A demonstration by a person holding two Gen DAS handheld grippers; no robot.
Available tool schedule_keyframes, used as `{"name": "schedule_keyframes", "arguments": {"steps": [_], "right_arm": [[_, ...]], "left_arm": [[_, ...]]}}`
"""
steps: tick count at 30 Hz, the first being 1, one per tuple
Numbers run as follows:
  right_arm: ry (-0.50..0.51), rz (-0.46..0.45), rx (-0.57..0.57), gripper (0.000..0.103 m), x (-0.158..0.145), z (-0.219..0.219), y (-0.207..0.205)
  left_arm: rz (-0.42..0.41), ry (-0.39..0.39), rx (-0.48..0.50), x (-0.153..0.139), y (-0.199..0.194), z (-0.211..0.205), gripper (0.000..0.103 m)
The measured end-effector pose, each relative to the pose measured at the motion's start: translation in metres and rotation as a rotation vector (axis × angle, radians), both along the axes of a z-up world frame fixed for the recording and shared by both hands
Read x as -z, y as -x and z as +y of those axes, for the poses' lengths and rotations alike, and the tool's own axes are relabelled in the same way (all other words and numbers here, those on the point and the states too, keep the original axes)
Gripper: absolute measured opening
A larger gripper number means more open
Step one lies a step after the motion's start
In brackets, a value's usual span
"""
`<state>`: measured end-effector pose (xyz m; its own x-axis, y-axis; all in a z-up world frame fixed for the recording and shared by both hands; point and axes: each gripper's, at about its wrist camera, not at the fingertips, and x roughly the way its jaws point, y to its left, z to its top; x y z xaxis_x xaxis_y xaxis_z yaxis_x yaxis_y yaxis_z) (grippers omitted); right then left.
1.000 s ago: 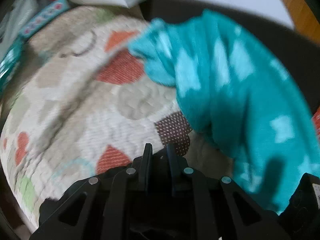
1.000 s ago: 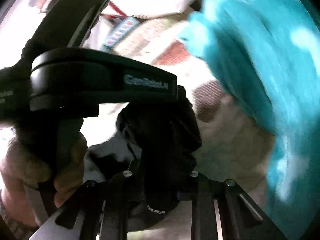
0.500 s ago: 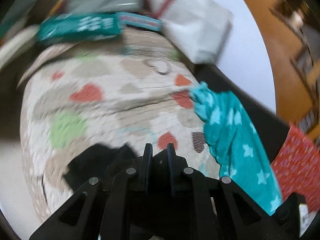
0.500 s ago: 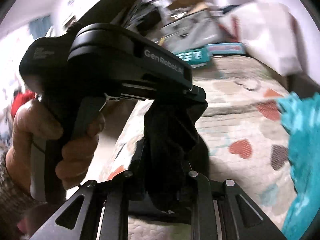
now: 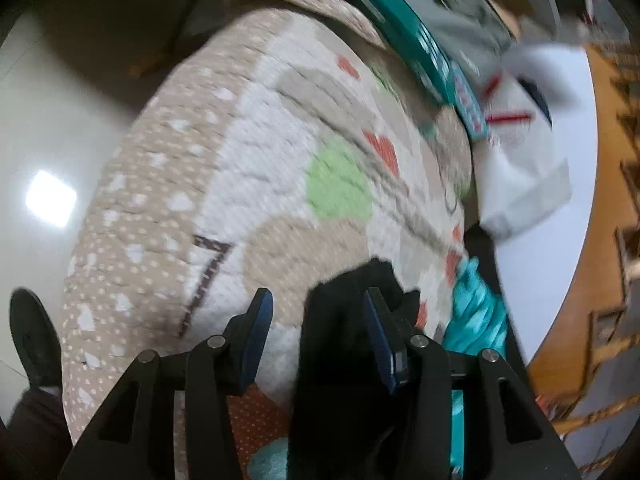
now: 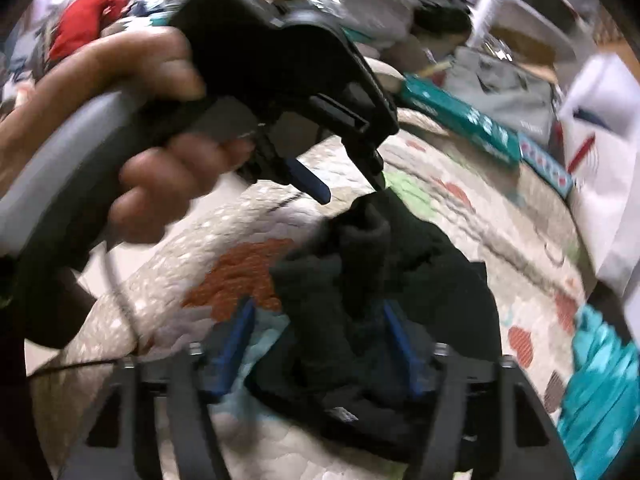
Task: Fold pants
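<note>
Black pants (image 6: 384, 280) lie bunched on a quilted cover with hearts (image 6: 472, 224). My right gripper (image 6: 320, 320) is open, with its blue-padded jaws on either side of the heap. My left gripper (image 5: 316, 312) is open too; the black cloth (image 5: 340, 320) lies between its jaws, nearer the right finger. In the right wrist view the left gripper (image 6: 348, 184) hovers just above a raised peak of the pants, held by a hand (image 6: 160, 160).
Teal star-patterned pants (image 6: 600, 380) lie at the right edge of the quilt, also in the left wrist view (image 5: 476, 312). A teal box (image 6: 460, 120) and a white bag (image 6: 608, 152) sit at the far side. Floor (image 5: 40, 140) lies beyond the quilt's left edge.
Both grippers were shut on the black pants and have opened. The pants have dropped onto the quilt in a heap. The views swung away from the teal pants.
</note>
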<state>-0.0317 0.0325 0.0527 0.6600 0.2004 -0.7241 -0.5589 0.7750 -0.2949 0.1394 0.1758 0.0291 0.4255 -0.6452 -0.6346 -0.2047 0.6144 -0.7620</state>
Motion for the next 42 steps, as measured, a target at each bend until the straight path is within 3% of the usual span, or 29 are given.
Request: {"name": "schedule_keyframes", "arguments": {"steps": [2,4,7,10,14,17,19,20,22,25,27,28,29,30,31,33,35,37,39,42], "right_arm": [[0.014,-0.013,-0.027,0.073,-0.006,-0.001,0.015],[0.009,0.004,-0.05,0.073,-0.011,-0.01,0.028],[-0.001,0.028,-0.065,0.073,-0.022,-0.027,0.044],[-0.04,0.046,0.0,0.073,-0.039,-0.06,0.051],[-0.11,0.033,0.185,0.073,-0.059,-0.104,0.018],[-0.158,0.029,0.261,0.073,-0.069,-0.118,-0.024],[-0.182,0.07,0.298,0.065,-0.07,-0.122,-0.059],[-0.202,0.111,0.319,0.049,-0.067,-0.124,-0.081],[-0.244,0.197,0.352,0.038,-0.06,-0.127,-0.116],[-0.287,0.338,0.366,0.039,-0.04,-0.125,-0.158],[-0.291,0.394,0.379,0.05,-0.028,-0.121,-0.17],[-0.29,0.424,0.38,0.059,-0.022,-0.117,-0.176],[-0.285,0.456,0.371,0.058,-0.015,-0.112,-0.179],[-0.271,0.481,0.359,0.049,-0.01,-0.108,-0.181],[-0.245,0.498,0.348,0.019,-0.006,-0.103,-0.182],[-0.187,0.495,0.33,0.013,-0.003,-0.097,-0.185],[-0.166,0.463,0.317,0.001,-0.011,-0.094,-0.191],[-0.153,0.401,0.359,0.001,-0.02,-0.097,-0.204],[-0.198,0.413,0.39,0.0,-0.026,-0.102,-0.217],[-0.131,0.326,0.413,0.001,-0.033,-0.1,-0.222]], "left_arm": [[-0.001,0.03,-0.04,-0.004,0.004,0.009,0.045],[-0.043,0.005,-0.043,-0.018,0.011,0.009,0.045],[-0.128,-0.125,0.017,-0.044,0.021,-0.015,0.046],[-0.169,-0.245,0.11,-0.052,0.024,-0.047,0.05],[-0.131,-0.489,0.188,-0.04,0.024,-0.082,0.051],[-0.094,-0.551,0.186,-0.03,0.029,-0.082,0.053],[-0.073,-0.553,0.176,-0.025,0.032,-0.077,0.056],[-0.064,-0.543,0.168,-0.023,0.032,-0.074,0.057],[-0.048,-0.503,0.162,-0.02,0.031,-0.069,0.057],[-0.019,-0.454,0.15,-0.016,0.03,-0.065,0.057],[-0.007,-0.44,0.142,-0.016,0.03,-0.064,0.057],[-0.003,-0.436,0.138,-0.015,0.031,-0.064,0.057],[0.0,-0.436,0.136,-0.016,0.032,-0.065,0.057],[0.003,-0.437,0.135,-0.016,0.032,-0.065,0.057],[0.006,-0.43,0.13,-0.015,0.032,-0.064,0.058],[0.008,-0.421,0.123,-0.015,0.032,-0.063,0.059],[0.013,-0.428,0.117,-0.013,0.03,-0.063,0.065],[0.015,-0.427,0.111,-0.01,0.029,-0.063,0.067],[0.019,-0.44,0.108,-0.008,0.027,-0.063,0.069],[0.02,-0.451,0.099,-0.006,0.025,-0.063,0.075]]}}
